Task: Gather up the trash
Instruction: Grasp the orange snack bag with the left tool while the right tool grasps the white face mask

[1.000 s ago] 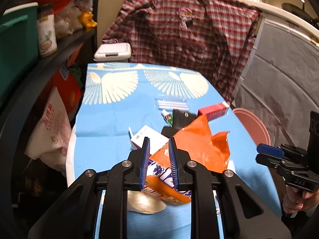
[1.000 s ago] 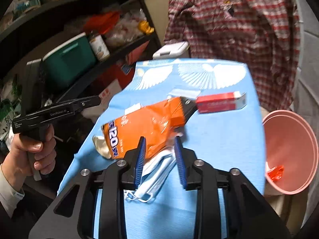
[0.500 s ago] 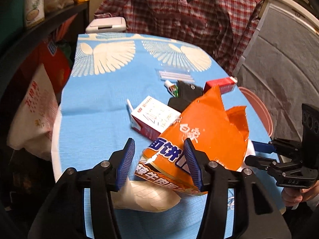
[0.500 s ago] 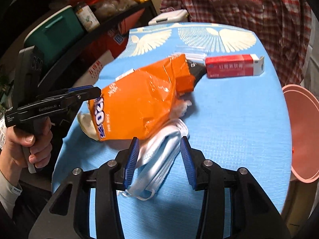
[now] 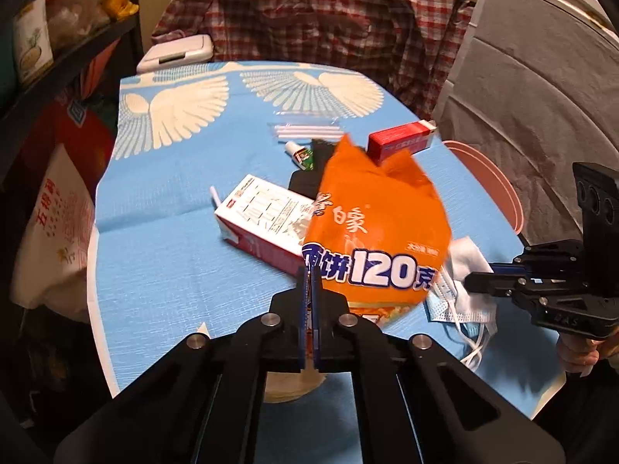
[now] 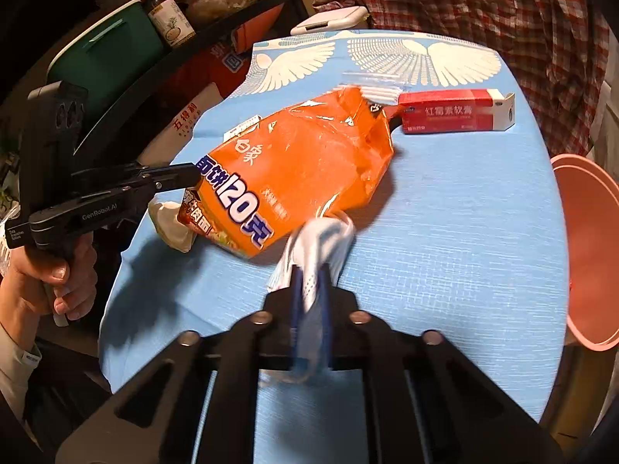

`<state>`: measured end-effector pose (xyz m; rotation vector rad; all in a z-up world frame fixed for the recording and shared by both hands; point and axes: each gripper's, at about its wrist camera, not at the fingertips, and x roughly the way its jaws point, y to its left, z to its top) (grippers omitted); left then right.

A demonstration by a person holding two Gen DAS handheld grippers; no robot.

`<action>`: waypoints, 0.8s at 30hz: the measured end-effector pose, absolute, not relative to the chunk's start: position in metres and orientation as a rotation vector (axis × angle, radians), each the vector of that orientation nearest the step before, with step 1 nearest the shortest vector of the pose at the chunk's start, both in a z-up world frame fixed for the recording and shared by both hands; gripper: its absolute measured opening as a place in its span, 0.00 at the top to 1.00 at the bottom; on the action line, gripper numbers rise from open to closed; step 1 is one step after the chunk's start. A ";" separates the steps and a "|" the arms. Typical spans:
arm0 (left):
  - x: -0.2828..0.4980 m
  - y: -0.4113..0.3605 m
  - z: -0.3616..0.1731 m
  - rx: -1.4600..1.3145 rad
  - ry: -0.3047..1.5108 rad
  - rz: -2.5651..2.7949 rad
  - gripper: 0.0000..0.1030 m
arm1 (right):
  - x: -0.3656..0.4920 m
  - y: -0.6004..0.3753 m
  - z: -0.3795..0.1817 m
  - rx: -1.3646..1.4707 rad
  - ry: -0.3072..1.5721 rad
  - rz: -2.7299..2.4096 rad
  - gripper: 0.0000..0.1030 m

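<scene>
An orange snack bag (image 5: 379,224) lies on the blue tablecloth (image 5: 162,270), its bottom corner lifted. My left gripper (image 5: 309,276) is closing its jaws tight on that corner, and the pads press the foil; the right wrist view shows the same grip (image 6: 189,178). A white and blue face mask (image 6: 325,236) lies just right of the bag. My right gripper (image 6: 309,276) is closing on the mask's near end, with fabric bunched between the pads. In the left wrist view this gripper (image 5: 476,276) reaches the mask (image 5: 464,266) from the right. A pink bin (image 6: 588,232) stands beside the table's right edge.
A red and white carton (image 5: 263,212), a small dropper bottle (image 5: 300,153), a clear packet of white sticks (image 5: 305,131) and a red box (image 5: 398,141) lie behind the bag. Crumpled pale paper (image 6: 170,220) sits under its left end. Shelves stand left; a plaid shirt hangs behind.
Both grippers sank toward the table, opened wider around their items, then shut. The left one now pinches the bag's corner and the right one pinches the mask.
</scene>
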<state>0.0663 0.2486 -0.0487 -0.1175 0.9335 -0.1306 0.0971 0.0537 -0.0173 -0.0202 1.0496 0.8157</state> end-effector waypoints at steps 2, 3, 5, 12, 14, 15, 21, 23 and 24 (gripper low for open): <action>0.064 0.245 -0.043 -0.117 0.914 -0.134 0.99 | 0.098 0.048 -0.012 -0.013 1.031 0.812 0.95; 0.062 0.244 -0.040 -0.114 0.906 -0.135 0.99 | 0.098 0.044 -0.008 -0.006 1.020 0.807 0.95; 0.060 0.240 -0.033 -0.110 0.885 -0.137 0.99 | 0.101 0.036 -0.002 0.006 0.999 0.795 0.96; 0.056 0.224 -0.007 -0.111 0.807 -0.128 0.99 | 0.106 0.008 0.025 0.001 0.882 0.729 0.96; 0.055 0.219 -0.003 -0.110 0.792 -0.121 0.99 | 0.106 0.003 0.031 -0.009 0.848 0.718 0.96; 0.054 0.216 0.000 -0.108 0.783 -0.114 0.99 | 0.106 -0.001 0.035 -0.013 0.832 0.712 0.96; 0.052 0.205 0.014 -0.101 0.736 -0.074 0.99 | 0.108 -0.014 0.045 -0.042 0.768 0.677 0.96; 0.051 0.203 0.018 -0.107 0.723 -0.062 0.99 | 0.109 -0.018 0.046 -0.044 0.757 0.671 0.96; 0.051 0.202 0.019 -0.106 0.718 -0.055 0.99 | 0.110 -0.019 0.047 -0.045 0.752 0.668 0.96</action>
